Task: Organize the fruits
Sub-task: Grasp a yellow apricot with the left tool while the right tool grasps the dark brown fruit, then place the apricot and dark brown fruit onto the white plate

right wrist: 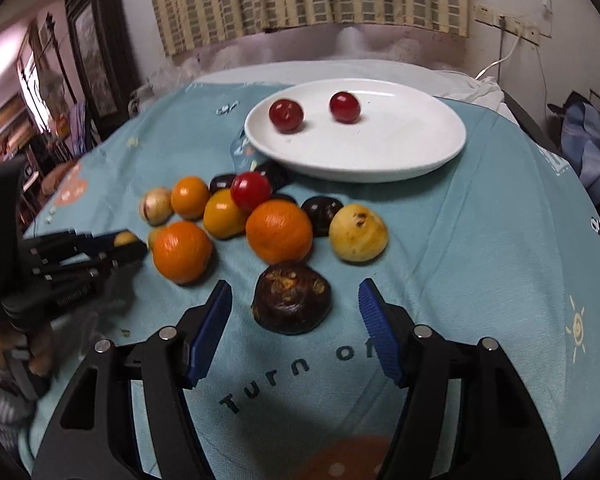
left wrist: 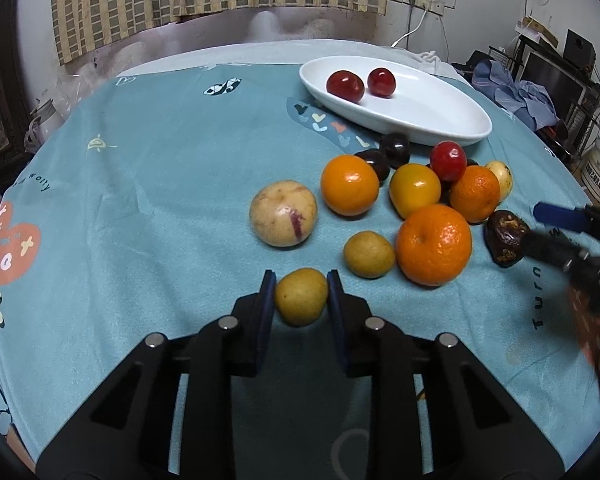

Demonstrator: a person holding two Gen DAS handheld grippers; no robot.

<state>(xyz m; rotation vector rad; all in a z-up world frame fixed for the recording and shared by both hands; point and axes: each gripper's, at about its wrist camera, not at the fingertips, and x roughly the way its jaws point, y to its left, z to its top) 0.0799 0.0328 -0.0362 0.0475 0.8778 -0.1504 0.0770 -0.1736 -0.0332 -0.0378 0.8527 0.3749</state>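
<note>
My left gripper point(left wrist: 301, 280) is shut on a small yellow fruit point(left wrist: 301, 297) low over the teal cloth; it also shows in the right wrist view point(right wrist: 112, 246). My right gripper point(right wrist: 294, 300) is open, its fingers on either side of a dark wrinkled fruit point(right wrist: 292, 304) that lies on the cloth point(left wrist: 505, 236). A pile of oranges point(left wrist: 434, 244), yellow fruits point(left wrist: 369, 254), dark plums point(left wrist: 395, 148) and a red fruit point(left wrist: 448, 160) lies behind. A white oval plate point(left wrist: 432, 116) at the back holds two red fruits point(left wrist: 345, 86).
A large pale round fruit point(left wrist: 283, 213) lies left of the pile. The teal tablecloth point(left wrist: 160, 200) covers a round table. Curtain and wall stand behind; clothes and shelves point(left wrist: 540, 88) are at the right.
</note>
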